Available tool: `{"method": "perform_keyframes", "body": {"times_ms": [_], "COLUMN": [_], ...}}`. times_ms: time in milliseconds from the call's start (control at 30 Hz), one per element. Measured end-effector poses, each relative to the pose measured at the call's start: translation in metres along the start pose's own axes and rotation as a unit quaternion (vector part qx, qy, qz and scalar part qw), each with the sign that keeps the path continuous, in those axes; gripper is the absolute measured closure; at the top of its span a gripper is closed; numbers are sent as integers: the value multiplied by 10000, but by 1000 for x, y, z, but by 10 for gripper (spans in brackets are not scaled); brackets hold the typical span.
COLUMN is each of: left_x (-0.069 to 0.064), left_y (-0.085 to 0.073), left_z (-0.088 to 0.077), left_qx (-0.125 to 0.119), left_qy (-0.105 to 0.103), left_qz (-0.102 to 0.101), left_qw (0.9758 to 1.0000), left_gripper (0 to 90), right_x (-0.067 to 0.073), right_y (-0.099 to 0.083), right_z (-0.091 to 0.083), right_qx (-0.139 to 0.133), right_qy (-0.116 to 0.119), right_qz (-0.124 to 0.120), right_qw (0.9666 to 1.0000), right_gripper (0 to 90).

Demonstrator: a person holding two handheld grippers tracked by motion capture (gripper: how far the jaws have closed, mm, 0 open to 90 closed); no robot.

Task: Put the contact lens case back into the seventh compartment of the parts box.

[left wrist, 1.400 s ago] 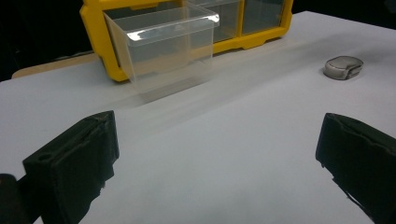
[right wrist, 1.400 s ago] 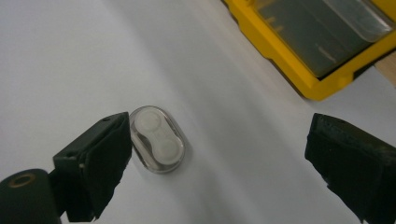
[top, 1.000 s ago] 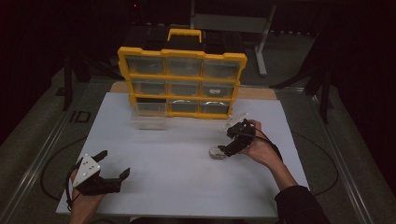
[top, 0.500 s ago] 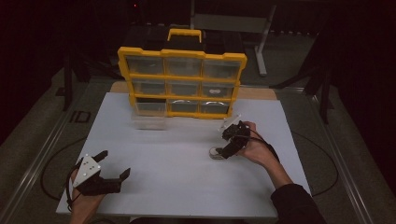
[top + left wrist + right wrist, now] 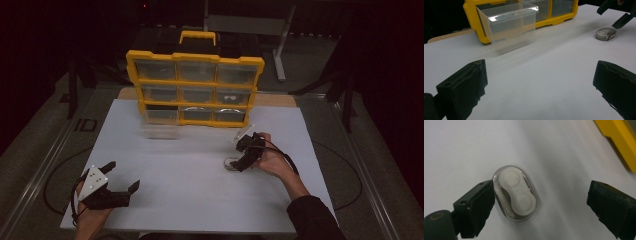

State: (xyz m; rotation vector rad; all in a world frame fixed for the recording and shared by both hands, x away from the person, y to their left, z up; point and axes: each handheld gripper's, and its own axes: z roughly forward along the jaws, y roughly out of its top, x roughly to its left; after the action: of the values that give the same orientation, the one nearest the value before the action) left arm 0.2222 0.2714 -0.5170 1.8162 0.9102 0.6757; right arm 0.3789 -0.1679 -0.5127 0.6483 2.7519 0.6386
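My right gripper (image 5: pixel 239 164) hangs over a small clear oval case (image 5: pixel 514 193) that lies flat on the white worktop (image 5: pixel 200 200), right of centre; jaws spread wide, holding nothing; in the right gripper view one jaw sits just at the case's edge, whether touching I cannot tell, and the other stands well off to the far side; the case shows two round white wells under a see-through lid.

My left gripper (image 5: pixel 120 181) rests low at the near left corner of the worktop; jaws wide apart, empty; bare white surface between them in the left gripper view; the case (image 5: pixel 605 34) lies well away from it, near my right gripper (image 5: pixel 617 15).

Yellow parts organiser (image 5: pixel 195 87) stands upright at the far edge of the worktop, handle on top, three rows of clear drawers; lower-left slot dark; a clear plastic drawer (image 5: pixel 507 26) stands on the worktop just in front of that corner, open side up; well apart from the case.
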Motion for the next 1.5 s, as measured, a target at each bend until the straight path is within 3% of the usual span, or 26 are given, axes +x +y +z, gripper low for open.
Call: {"method": "perform_keyframes", "body": {"times_ms": [267,567,633,867,1200,1500], "left_x": [0,0,0,-1,-1,-2], "left_y": [0,0,0,0,0,0], "left_z": [0,0,0,0,0,0], "left_qx": [-2,-1,-2,9,-3,-4], "left_qy": [-7,-9,-16,-26,-9,-10], "left_qz": [-1,4,3,5,4,8], "left_qw": [10000,10000,10000,10000,10000,10000], "left_gripper": [3,3,3,3,3,3], "right_x": [1,4,6,7,6,6], "right_y": [0,1,1,2,1,0], "right_z": [9,22,25,26,25,8], "right_qx": [144,320,433,523,540,417], "right_qy": [313,699,663,656,702,822], "right_qz": [-46,-365,-354,-373,-193,-52], "right_qw": [9994,9964,9962,9958,9959,9957], "right_gripper": [106,384,430,454,487,487]}}
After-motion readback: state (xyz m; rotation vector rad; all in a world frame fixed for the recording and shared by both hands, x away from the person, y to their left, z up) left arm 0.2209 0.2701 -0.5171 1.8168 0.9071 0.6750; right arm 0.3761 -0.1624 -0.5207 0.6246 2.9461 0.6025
